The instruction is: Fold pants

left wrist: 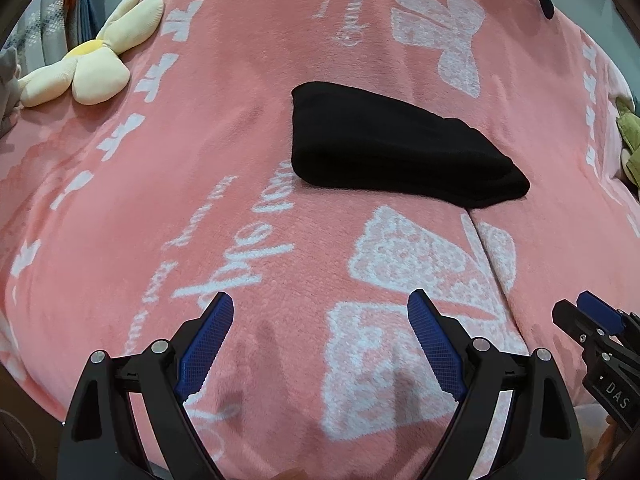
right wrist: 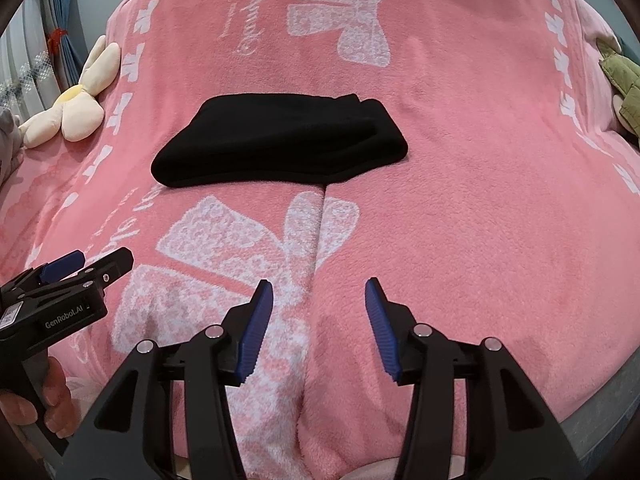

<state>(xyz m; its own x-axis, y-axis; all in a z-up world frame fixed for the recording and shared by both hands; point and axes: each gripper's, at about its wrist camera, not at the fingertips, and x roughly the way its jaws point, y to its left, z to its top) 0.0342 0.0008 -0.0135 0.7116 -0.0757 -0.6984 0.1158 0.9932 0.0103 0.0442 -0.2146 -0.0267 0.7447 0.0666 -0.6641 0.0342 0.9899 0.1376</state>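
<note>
Left tongs (left wrist: 320,308) spread wide, empty, angled down over the pink blanket (left wrist: 160,200). Right tongs (right wrist: 319,296) half spread, empty, angled alike. Black pants (right wrist: 280,144) lie folded beyond both, untouched. Layers indistinct in the black.

My left camera looks forward and down along my left claw (left wrist: 320,304) from the bed's near edge; my right camera does likewise over my right claw (right wrist: 319,292). Both share the pink blanket (left wrist: 160,200), the folded black pants (left wrist: 384,148) ahead, and each other's claw at the frame's edge.
</note>
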